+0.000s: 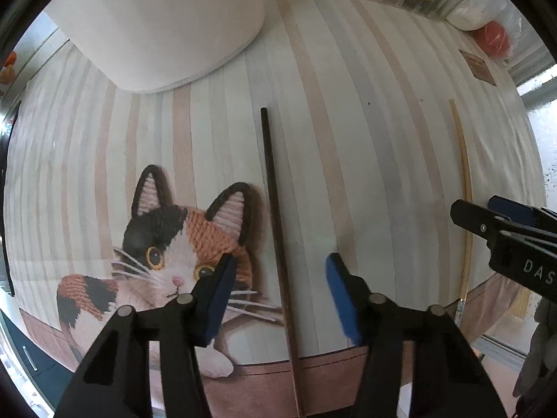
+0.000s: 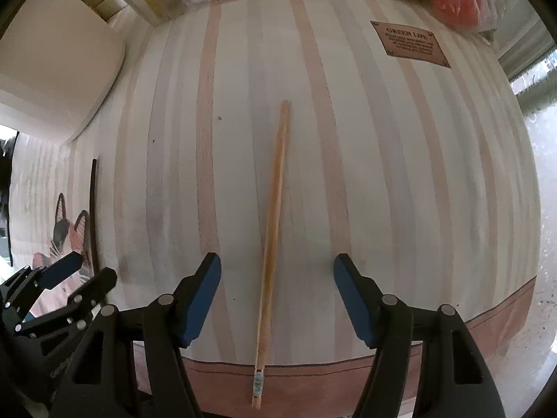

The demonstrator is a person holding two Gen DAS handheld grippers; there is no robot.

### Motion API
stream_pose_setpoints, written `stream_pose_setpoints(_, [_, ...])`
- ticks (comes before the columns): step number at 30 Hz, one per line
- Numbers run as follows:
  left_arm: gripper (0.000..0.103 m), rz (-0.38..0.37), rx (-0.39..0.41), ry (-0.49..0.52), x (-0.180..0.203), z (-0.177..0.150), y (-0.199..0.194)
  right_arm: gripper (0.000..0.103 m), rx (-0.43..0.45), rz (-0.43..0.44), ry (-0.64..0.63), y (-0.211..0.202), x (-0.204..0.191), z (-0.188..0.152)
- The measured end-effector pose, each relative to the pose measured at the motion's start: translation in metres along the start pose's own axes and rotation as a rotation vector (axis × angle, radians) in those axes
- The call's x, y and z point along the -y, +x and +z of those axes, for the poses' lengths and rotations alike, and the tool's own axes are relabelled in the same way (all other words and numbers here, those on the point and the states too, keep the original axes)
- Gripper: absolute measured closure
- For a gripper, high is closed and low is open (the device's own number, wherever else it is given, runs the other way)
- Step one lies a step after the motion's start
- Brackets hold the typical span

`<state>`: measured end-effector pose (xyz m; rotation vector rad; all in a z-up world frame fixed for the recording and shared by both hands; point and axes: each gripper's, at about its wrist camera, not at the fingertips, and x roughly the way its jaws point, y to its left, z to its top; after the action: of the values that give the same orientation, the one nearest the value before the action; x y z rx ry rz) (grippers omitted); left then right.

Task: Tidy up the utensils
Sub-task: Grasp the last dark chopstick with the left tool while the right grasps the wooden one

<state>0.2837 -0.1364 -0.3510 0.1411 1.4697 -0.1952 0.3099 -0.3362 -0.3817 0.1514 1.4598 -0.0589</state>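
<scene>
Left wrist view: left gripper (image 1: 278,292) wide open, blue pads (image 1: 216,299) apart, holding nothing. Dark chopstick (image 1: 275,237) lying flat on the striped mat (image 1: 365,146), running straight ahead between the two fingers, touching neither. Cat picture (image 1: 174,257) printed on the mat just left of the left finger. White container (image 1: 167,24) far ahead to the left. Pale wooden chopstick (image 1: 464,209) well to the right, beside the right gripper (image 1: 494,216), whose black body bears white letters "DAS", the rest cut off.

Right wrist view: right gripper (image 2: 276,292) spread open, empty. Pale wooden chopstick (image 2: 273,244) centred between its fingers, pointing ahead, patterned band near its close end. Brown label (image 2: 410,43) ahead to the right, headed "GREEN LIFE"; smaller lines unreadable. Left gripper (image 2: 80,271) low at left, dark chopstick (image 2: 93,209) beside it.
</scene>
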Motion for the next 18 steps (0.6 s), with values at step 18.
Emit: stream_pose_setpoints(18, [0.086, 0.018, 0.014, 0.016, 0.003, 0.014, 0.001, 0.046, 0.019, -0.080, -0.033, -0.006, -0.028, -0.018])
